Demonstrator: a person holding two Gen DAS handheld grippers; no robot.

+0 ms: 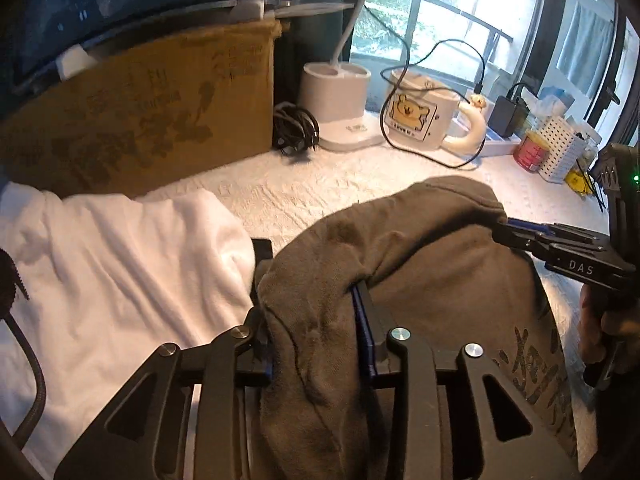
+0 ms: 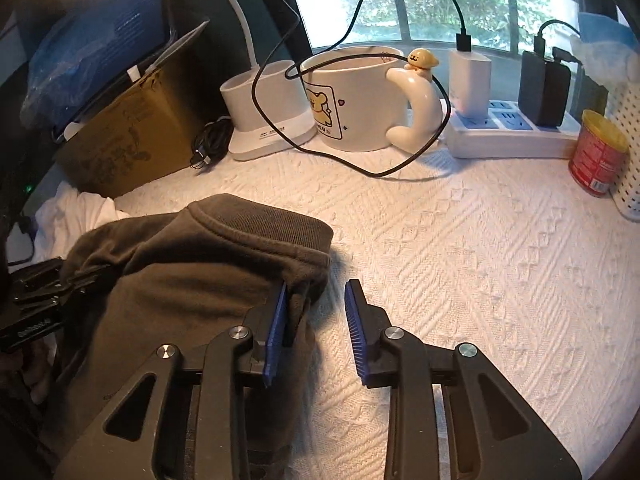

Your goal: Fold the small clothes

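White quilted table (image 2: 460, 240): L gripper (image 1: 316, 304) clamps grey garment (image 1: 420, 280), R gripper (image 2: 316, 320) open.

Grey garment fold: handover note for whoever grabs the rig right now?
Left gripper: grey garment bunched between its fingers; whether it is clamped I cannot tell.
Right gripper: open, left pad against the garment's edge, nothing pinched in its own view.
The garment lies humped on the white textured cloth, ribbed hem folded over on top, not flat. A white garment lies to its left, by the cardboard box.
Done: probably one fold-over at most.
Left: flatten, finish folding the grey one, then likely the white one. Mind the black cable and the mug behind.
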